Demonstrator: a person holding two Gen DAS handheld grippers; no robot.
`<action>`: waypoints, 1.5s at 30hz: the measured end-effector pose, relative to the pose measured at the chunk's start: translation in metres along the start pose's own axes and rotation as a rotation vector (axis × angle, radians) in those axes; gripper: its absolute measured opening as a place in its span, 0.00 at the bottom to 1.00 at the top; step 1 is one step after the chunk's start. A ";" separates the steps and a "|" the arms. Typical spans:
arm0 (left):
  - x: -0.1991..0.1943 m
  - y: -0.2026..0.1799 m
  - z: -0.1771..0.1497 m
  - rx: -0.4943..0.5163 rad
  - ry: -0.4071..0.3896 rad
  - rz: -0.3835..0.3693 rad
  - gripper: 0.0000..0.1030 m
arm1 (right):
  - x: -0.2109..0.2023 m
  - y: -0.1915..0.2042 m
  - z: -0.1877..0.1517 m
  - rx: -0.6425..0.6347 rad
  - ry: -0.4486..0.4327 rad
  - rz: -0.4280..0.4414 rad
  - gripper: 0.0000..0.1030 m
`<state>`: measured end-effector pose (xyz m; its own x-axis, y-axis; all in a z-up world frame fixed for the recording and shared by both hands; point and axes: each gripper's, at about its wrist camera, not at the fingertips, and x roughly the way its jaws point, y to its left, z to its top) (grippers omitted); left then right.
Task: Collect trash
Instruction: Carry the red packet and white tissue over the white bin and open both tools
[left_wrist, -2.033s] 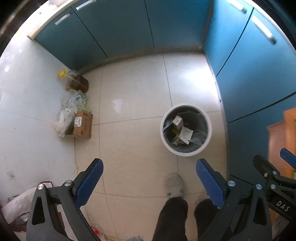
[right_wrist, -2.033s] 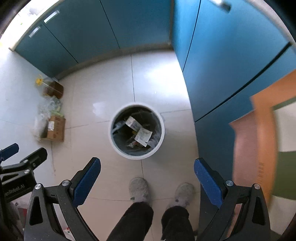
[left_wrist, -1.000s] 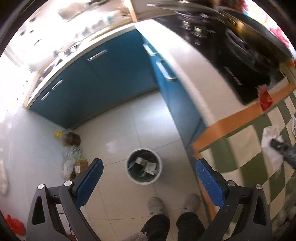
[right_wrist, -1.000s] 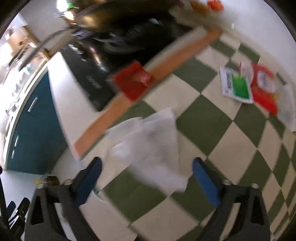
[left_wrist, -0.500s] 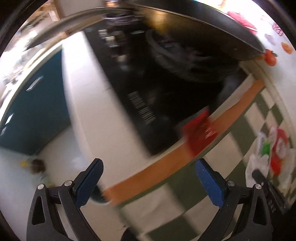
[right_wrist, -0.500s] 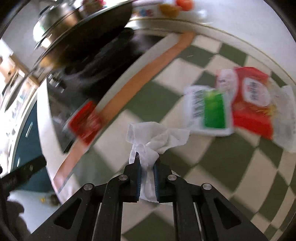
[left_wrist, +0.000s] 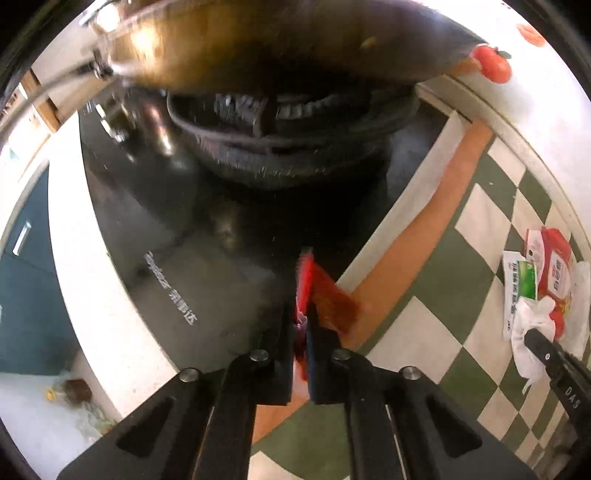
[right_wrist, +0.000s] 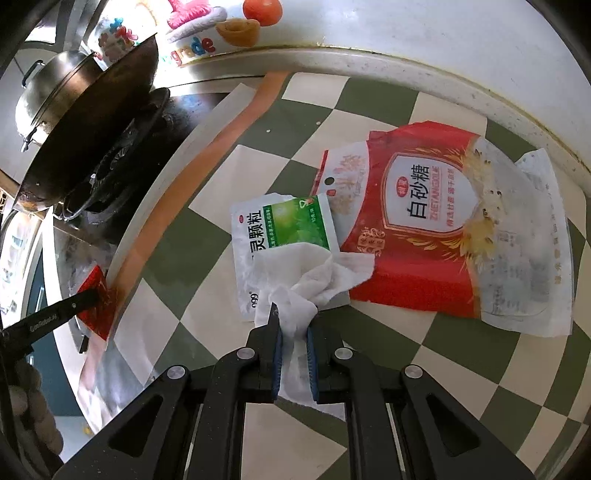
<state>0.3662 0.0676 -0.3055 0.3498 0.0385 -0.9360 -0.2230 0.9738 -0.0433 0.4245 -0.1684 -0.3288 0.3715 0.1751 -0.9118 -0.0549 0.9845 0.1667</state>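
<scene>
My left gripper (left_wrist: 302, 314) is shut on a small red wrapper (left_wrist: 325, 291) at the edge of the black stove top; it also shows in the right wrist view (right_wrist: 96, 302). My right gripper (right_wrist: 293, 317) is shut on a crumpled white tissue (right_wrist: 314, 273) over the checkered counter. Just beyond the tissue lie a white and green sachet (right_wrist: 269, 232) and a large red and white sugar bag (right_wrist: 436, 229). In the left wrist view the right gripper (left_wrist: 532, 338) shows at the right with the tissue (left_wrist: 532, 317).
A dark wok (right_wrist: 85, 122) sits on the black stove (left_wrist: 207, 236) to the left. The green and white checkered mat (right_wrist: 424, 362) covers the counter, with an orange border (left_wrist: 424, 229). A white wall with stickers (right_wrist: 207, 26) stands behind. Blue cabinets (left_wrist: 26, 295) are below left.
Both grippers rose from over the floor bin to the counter. The right one closed on the tissue half a second ago; the left one has now closed on the red wrapper.
</scene>
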 end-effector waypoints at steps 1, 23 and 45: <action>-0.007 -0.001 -0.003 0.003 -0.009 0.009 0.02 | -0.002 0.000 0.000 -0.001 -0.003 0.004 0.11; -0.107 0.225 -0.162 -0.316 -0.073 0.111 0.01 | -0.060 0.212 -0.133 -0.275 0.117 0.381 0.10; 0.294 0.425 -0.434 -0.800 0.364 -0.127 0.07 | 0.387 0.346 -0.469 -0.474 0.593 0.291 0.10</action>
<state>-0.0204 0.3956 -0.7501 0.1351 -0.2656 -0.9546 -0.8190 0.5122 -0.2584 0.1150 0.2457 -0.8000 -0.2634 0.2709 -0.9259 -0.5093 0.7760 0.3720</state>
